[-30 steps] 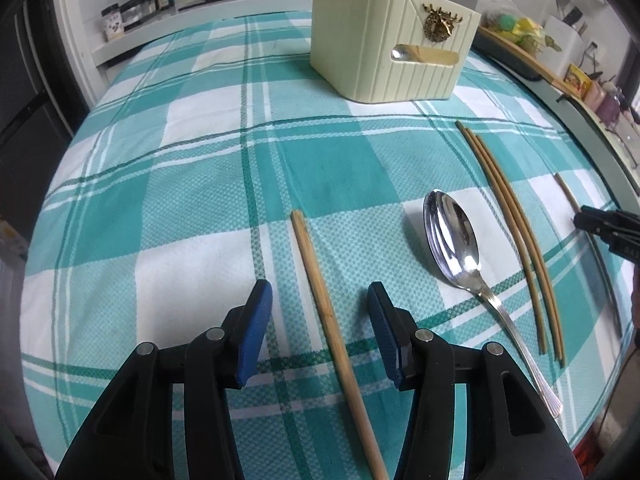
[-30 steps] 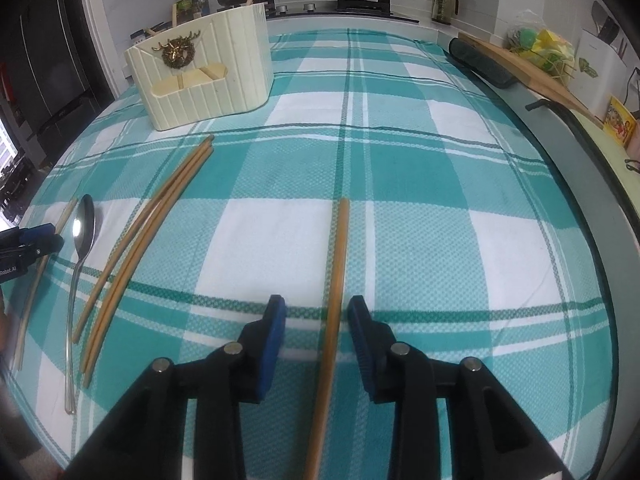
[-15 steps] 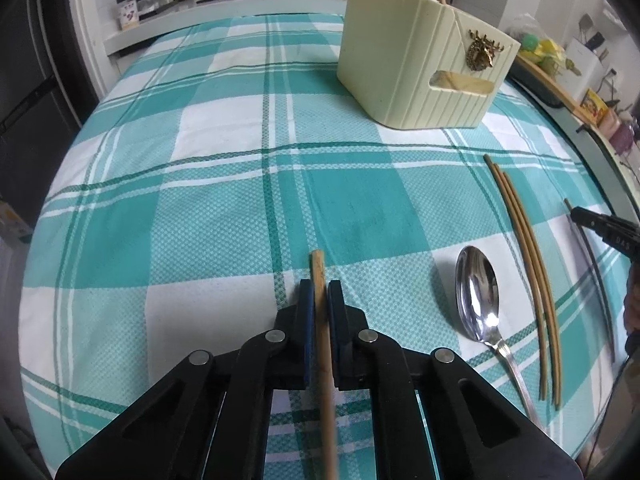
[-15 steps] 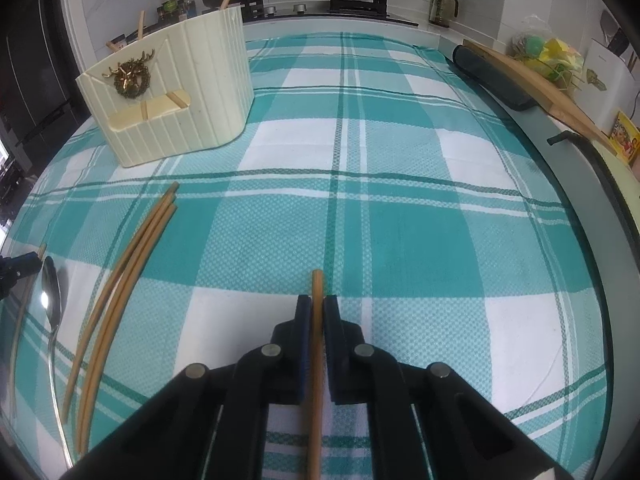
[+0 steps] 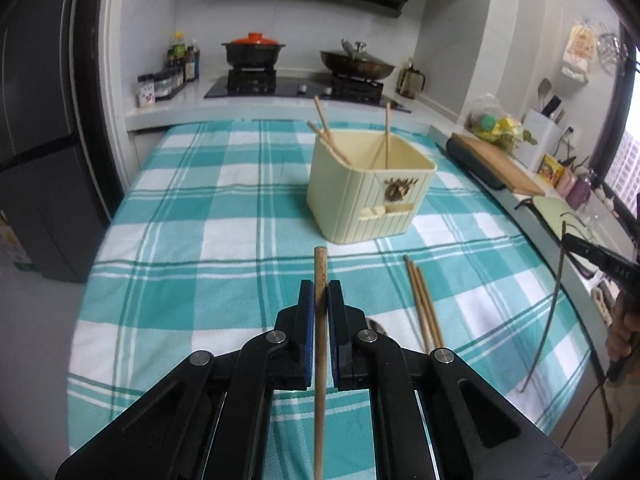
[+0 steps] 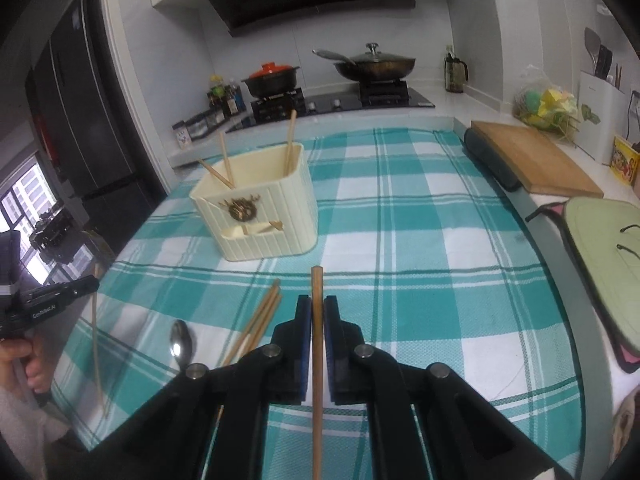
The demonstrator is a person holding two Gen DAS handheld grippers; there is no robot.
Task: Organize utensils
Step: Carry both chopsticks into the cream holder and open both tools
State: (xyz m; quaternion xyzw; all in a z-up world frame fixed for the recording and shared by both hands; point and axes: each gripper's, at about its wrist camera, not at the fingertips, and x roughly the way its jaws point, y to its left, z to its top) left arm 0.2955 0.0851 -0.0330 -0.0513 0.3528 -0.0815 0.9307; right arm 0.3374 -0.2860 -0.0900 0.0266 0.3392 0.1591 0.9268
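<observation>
Covering nearly the whole table, the teal-and-white checked tablecloth (image 5: pixel 192 240) is the largest thing in sight, and the cream utensil holder (image 5: pixel 370 196) standing on it serves as landmark for everything else. That holder is a ribbed, roughly square plastic tub with rounded corners, a dark metal deer-head ornament (image 6: pixel 242 210) on its near face and a slot-shaped opening just under the ornament. Three wooden chopsticks lean inside it, their tips poking above the rim.

Nearer the cameras than the holder, three loose chopsticks (image 5: pixel 424 308) lie side by side on the cloth, slim, brown and lightly curved by the lens. Beside them, farther from the holder, a polished steel spoon (image 6: pixel 182 342) lies with its bowl facing up; only the bowl shows in the right wrist view.

The left gripper (image 5: pixel 320 300) is in front of the holder, above the cloth, its blue pads pressed together on a pale wooden chopstick (image 5: pixel 320 320) whose blunt end sticks out past the fingertips toward the holder. The right gripper (image 6: pixel 317 312) is likewise in front of the holder, pinching a second, similar chopstick (image 6: pixel 317 340) the same way. Each gripper appears at the edge of the other's view with its stick hanging down from the jaws, clear of the cloth.
</observation>
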